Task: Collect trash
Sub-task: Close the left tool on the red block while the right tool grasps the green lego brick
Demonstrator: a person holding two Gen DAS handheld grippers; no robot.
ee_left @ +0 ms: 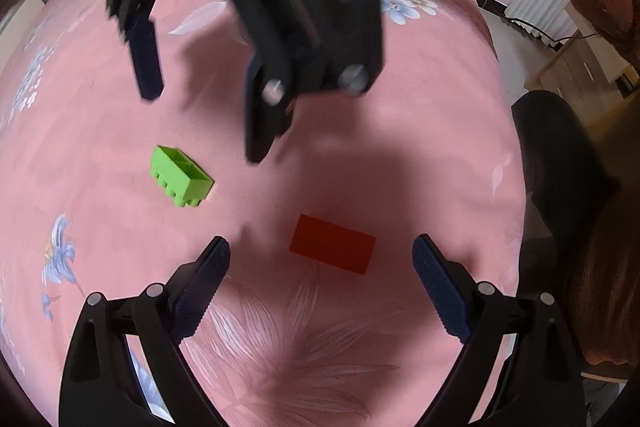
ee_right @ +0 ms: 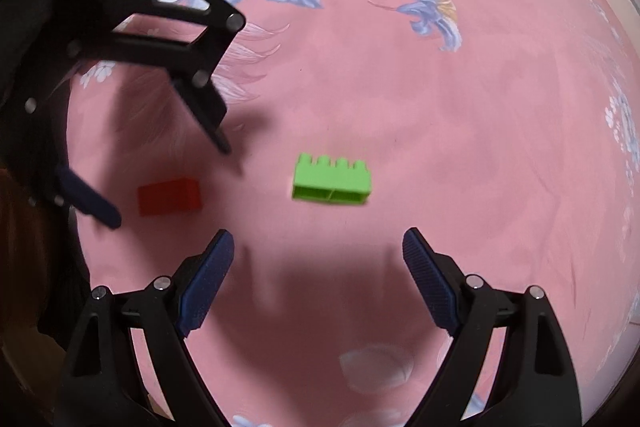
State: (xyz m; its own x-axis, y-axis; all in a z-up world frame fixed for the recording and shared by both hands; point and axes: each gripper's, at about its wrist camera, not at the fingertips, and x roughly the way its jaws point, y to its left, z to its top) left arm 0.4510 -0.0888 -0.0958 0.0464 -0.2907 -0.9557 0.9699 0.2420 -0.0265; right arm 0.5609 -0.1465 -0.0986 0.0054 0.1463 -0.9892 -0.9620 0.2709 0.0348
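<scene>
Where the pink cloth (ee_left: 400, 147) spreads smooth and matte across the whole surface, printed with blue and white flowers, a pale floor and wooden furniture show beyond its far right edge. Both black, strut-framed tongs hang above it with ribbed dark-blue pads: the left gripper (ee_left: 320, 255) gapes wide and empty over the plain red block (ee_left: 332, 243), while the right gripper (ee_right: 318, 247) stands equally wide and empty, just near of the green studded brick (ee_right: 331, 179). Both plastic bricks lie apart, side by side on the cloth.
</scene>
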